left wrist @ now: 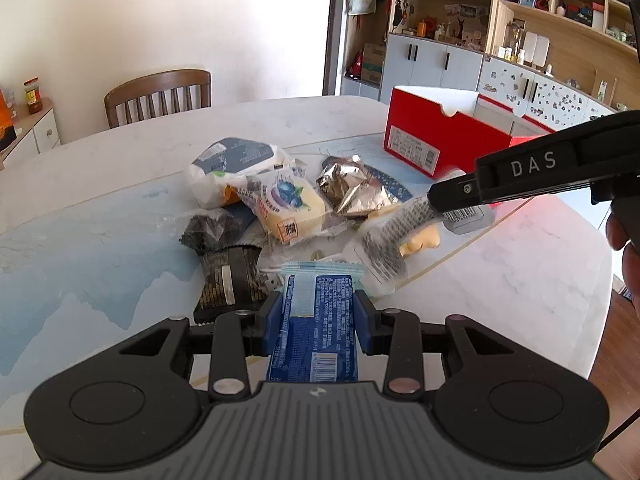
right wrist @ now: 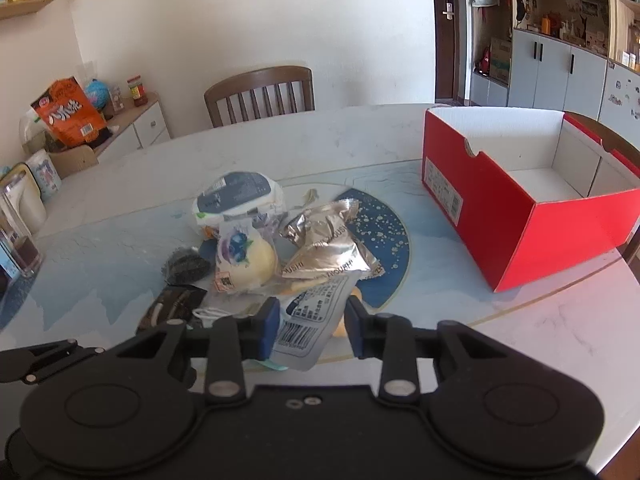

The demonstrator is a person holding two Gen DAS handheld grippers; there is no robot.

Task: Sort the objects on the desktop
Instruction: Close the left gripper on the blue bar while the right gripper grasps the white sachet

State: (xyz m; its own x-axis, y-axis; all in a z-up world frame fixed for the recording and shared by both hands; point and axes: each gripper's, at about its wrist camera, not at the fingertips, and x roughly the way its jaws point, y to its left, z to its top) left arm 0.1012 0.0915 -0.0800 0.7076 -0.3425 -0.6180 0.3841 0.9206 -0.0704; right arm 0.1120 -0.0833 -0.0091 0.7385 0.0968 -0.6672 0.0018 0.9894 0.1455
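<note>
We've got the left gripper (left wrist: 318,316) clamped on a blue packet (left wrist: 316,332), bottom centre. Right gripper (right wrist: 311,326) pinches a clear barcode pouch (right wrist: 310,320). Snack pile (right wrist: 256,248) left of centre still unsorted; red box (right wrist: 532,216) upper right looks empty.

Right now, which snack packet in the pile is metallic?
The crumpled silver foil packet, right side of the pile, nearest the red box. The others are clear, white or dark wrappers.

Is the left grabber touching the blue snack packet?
Touching. In the left wrist view the left gripper has both blue pads pressed against the sides of the blue packet, clamping it between them.
</note>
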